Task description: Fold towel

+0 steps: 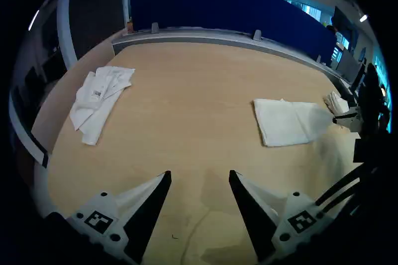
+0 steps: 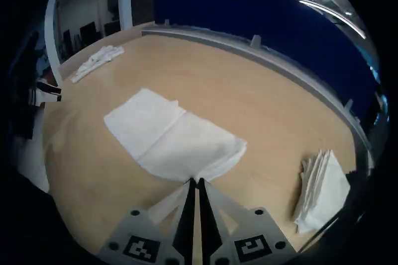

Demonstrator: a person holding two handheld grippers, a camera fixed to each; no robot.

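Desk [image 1: 199, 91], pale wood, backed by a long blue partition [image 1: 234, 6]. All positions are taken from that partition.

- Towel [image 2: 169, 138]: white, lying flat on the desk well out from the partition, with open desk between them. It is a rough rectangle, and a crease runs across the middle. Its edge farthest from the partition comes to a point at the right gripper.
- Right gripper [image 2: 195, 181]: on the side of the towel away from the partition. The fingers are drawn almost together, leaving only a thin line between them. The towel's near corner is pinched at the tips. In the left gripper view the same gripper [image 1: 334, 120] shows at the towel's far corner, where the cloth is pulled into a peak.
- Left gripper [image 1: 200, 174]: fingers spread wide with nothing between them. It is over bare desk, farther from the partition than the towel and well apart from it.
- Crumpled white cloth [image 1: 99, 101]: loose heap on the desk toward one end of the partition, well apart from the towel.
- Stack of folded cloths [image 2: 321, 185]: toward the partition's other end, near the desk edge and apart from the towel.
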